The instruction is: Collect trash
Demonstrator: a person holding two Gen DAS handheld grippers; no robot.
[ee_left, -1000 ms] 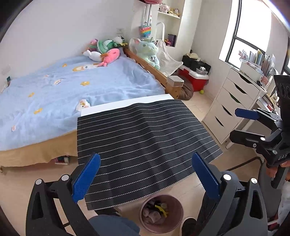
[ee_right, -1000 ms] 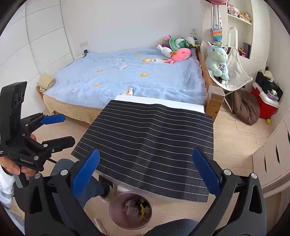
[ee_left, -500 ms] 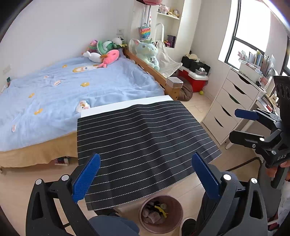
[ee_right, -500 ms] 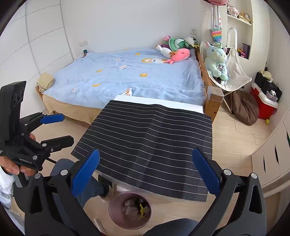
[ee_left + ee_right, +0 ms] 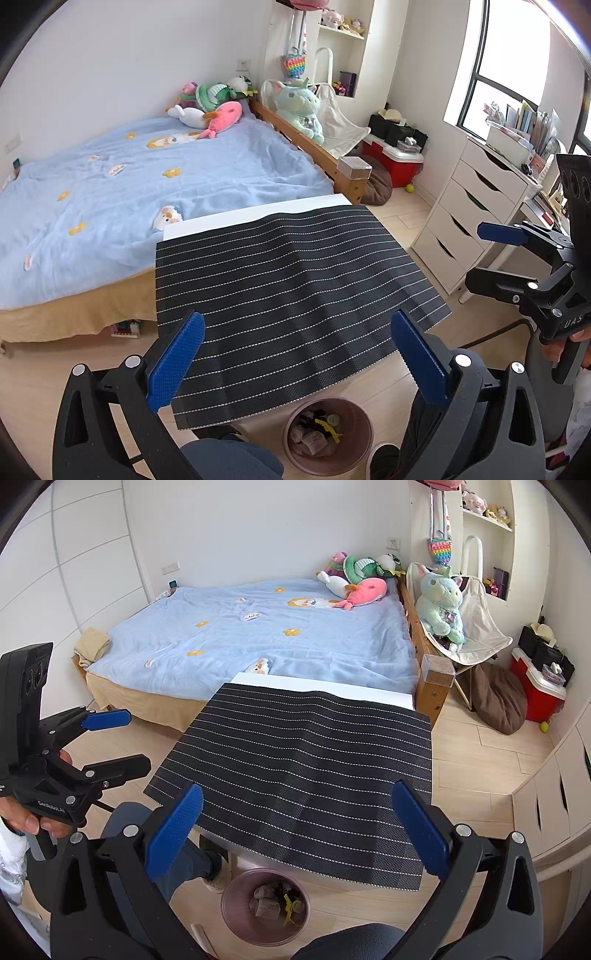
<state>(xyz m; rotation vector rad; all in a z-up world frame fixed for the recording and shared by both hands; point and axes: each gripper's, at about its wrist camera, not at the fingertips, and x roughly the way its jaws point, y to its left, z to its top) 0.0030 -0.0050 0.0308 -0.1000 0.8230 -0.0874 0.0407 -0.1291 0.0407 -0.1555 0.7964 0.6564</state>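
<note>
A pink round waste bin (image 5: 354, 424) stands on the floor under the table's near edge, with several pieces of trash (image 5: 316, 430) inside; it also shows in the right wrist view (image 5: 236, 919). My left gripper (image 5: 299, 358) is open and empty, held above the striped mat (image 5: 288, 288). My right gripper (image 5: 297, 829) is open and empty, held above the same mat (image 5: 306, 760). Each gripper shows in the other's view, left (image 5: 114, 742) and right (image 5: 491, 254), both with jaws apart. No loose trash shows on the mat.
A white table (image 5: 258, 214) under the mat abuts a blue bed (image 5: 147, 184) with plush toys. White drawers (image 5: 469, 214) stand at the right. A red cooler (image 5: 395, 166) and brown beanbag (image 5: 498, 698) sit beyond. My knees show at the bottom edge.
Both grippers have drifted very slightly; the view shifts a little. Nothing was taken hold of or let go.
</note>
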